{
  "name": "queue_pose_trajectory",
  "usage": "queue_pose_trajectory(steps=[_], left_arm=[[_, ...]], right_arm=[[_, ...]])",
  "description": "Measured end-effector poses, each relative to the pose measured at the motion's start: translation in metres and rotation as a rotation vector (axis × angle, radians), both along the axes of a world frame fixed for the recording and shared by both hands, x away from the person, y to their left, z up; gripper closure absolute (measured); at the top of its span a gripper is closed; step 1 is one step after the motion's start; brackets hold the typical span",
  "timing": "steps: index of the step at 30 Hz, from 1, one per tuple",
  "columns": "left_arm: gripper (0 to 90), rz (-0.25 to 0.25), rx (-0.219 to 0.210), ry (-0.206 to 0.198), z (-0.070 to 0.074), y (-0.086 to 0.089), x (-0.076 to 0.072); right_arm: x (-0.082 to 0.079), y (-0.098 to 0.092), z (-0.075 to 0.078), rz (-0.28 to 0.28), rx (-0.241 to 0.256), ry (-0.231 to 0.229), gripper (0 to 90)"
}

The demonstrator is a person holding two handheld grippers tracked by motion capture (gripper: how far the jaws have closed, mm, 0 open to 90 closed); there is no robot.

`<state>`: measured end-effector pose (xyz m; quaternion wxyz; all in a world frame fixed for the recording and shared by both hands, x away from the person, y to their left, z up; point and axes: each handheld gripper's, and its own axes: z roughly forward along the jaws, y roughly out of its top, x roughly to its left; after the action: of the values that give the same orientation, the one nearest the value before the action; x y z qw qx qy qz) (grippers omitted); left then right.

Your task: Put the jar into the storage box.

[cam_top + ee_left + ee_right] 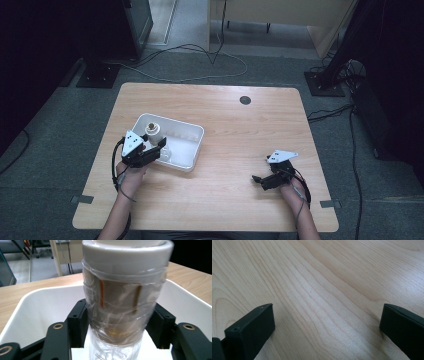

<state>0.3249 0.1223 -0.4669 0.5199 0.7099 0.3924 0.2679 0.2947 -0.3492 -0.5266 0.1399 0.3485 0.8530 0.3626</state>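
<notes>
My left gripper [159,148]: black body, grey three-cornered plate on top, brass-ringed screw holes on jaw arms, black cable trailing along forearm. My right gripper [257,180]: same black build, grey plate, cable. Forearms bare, no sleeves

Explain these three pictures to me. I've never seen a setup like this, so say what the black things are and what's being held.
A person sits at a wooden table holding a black two-jawed grasping tool in each hand. The top picture looks down from above; the other two come from cameras riding on each tool. The left tool reaches into a white tray, its jaws closed around a clear plastic bottle with a white cap. The right tool rests over bare wood, jaws wide apart, holding nothing.
</notes>
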Motion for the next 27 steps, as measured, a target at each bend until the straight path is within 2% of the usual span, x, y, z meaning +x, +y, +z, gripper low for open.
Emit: queue_pose_trajectory(steps=[6,12,14,23,26,27], left_arm=[[39.7,-0.004,-0.004,0.014,-0.0004,0.0012,0.0006],[31.4,-0.010,-0.007,0.056,-0.0017,0.0054,0.0031],[30.8,-0.007,-0.009,0.059,-0.0020,0.0065,0.0025],[27.3,-0.007,0.034,0.070,0.0002,0.0050,-0.0003],[26.5,-0.016,0.030,0.086,0.0013,0.0064,-0.0006],[23.2,-0.020,0.028,0.092,0.0015,0.0067,-0.0001]], right_arm=[[-0.0003,-0.0002,0.0000,0.002,-0.001,-0.001,0.0],[-0.0005,-0.0002,0.0000,0.002,0.000,-0.001,0.0],[-0.0006,-0.0003,0.0000,0.004,-0.001,-0.001,0.0],[-0.0008,-0.0003,0.0000,0.004,-0.001,-0.001,0.0],[-0.0008,-0.0003,0.0000,0.004,-0.001,-0.001,0.0],[-0.0008,-0.0003,0.0000,0.004,0.000,-0.001,0.0]])
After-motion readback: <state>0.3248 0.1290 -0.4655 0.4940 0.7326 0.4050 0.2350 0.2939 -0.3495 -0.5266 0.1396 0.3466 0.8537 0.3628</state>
